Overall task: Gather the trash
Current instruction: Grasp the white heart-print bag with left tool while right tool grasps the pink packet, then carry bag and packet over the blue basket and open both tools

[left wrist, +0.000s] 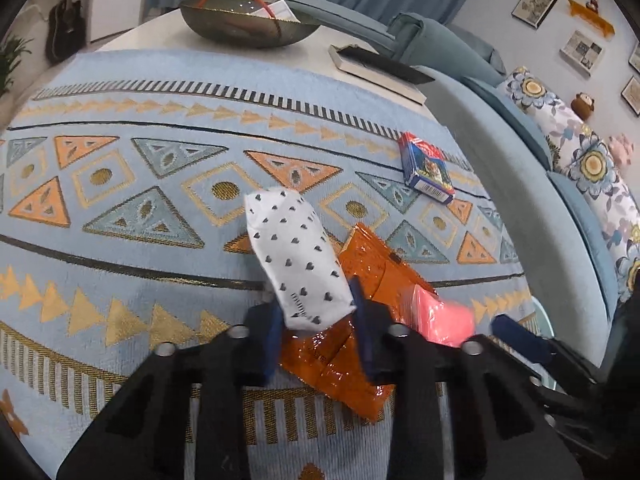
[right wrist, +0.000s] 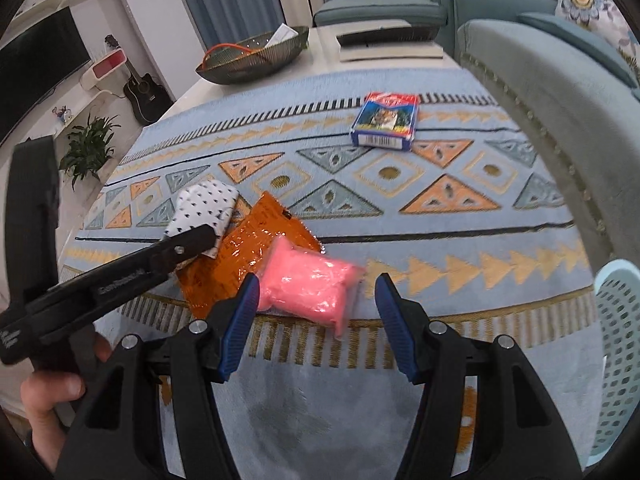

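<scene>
Left gripper point(left wrist: 316, 320), jaws closed on the near end of a white pack point(left wrist: 294, 256) with dark hearts; the pack rises tilted from the blue pads. Beneath it an orange wrapper point(left wrist: 360, 276) lies flat on the patterned cloth point(left wrist: 120, 184). Just beside the wrapper rests a pink packet point(right wrist: 310, 284). Right gripper point(right wrist: 316, 316), jaws apart and empty, the pink packet partly between the pad tips without contact. A hand point(right wrist: 52, 404) holds the left tool at lower left of the right view. A blue box point(right wrist: 384, 120) lies well apart, farther up the cloth. Pale perforated basket point(right wrist: 618, 360) at the right edge. Dark bowl point(left wrist: 248, 24) and book point(left wrist: 380, 68) at the far end
</scene>
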Tool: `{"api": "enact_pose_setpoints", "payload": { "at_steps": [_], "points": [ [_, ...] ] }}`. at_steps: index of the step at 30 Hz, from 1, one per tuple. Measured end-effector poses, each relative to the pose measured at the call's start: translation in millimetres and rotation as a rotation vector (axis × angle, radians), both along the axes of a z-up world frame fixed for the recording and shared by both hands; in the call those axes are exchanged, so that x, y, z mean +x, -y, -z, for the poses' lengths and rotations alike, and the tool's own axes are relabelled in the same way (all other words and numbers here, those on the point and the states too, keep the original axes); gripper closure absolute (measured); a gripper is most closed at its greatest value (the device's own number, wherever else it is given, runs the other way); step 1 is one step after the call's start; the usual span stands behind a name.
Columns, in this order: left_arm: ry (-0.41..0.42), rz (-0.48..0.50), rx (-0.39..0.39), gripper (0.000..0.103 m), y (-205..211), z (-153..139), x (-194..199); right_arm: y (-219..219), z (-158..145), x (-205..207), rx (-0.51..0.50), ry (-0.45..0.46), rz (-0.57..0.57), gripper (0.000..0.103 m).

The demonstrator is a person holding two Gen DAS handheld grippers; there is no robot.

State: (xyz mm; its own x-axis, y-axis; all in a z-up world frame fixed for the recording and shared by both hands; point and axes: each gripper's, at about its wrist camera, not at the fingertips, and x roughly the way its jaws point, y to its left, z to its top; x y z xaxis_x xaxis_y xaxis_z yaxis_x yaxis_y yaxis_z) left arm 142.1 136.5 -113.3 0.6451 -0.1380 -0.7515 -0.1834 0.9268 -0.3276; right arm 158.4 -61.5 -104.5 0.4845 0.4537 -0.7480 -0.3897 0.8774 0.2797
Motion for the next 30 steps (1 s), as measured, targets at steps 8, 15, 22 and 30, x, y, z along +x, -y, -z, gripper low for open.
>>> {"api": "enact_pose_setpoints", "payload": {
  "at_steps": [8, 15, 22, 30],
  "points": [
    [0.062, -0.034, -0.018, 0.084, -9.3, -10.4, -6.5, -13.1, 12.8, 10.3, 0.030, -0.068, 0.008, 0.047],
    [0.096, -0.069, 0.070, 0.084, -9.0, -22.8, -9.7, -26.4, 18.4, 14.5, -0.025, -0.060, 0.024, 0.047],
    [0.116, -0.051, 0.098, 0.084, -5.2, -30.0, -9.9, -31.4, 13.9, 7.5, -0.080, 0.002, 0.017, 0.055],
    [0.224, -0.002, 0.065, 0.084, 4.4, -55.6, -20.2, -3.7, -12.1, -9.5, 0.001, 0.050, 0.069, 0.056]
  ]
}}
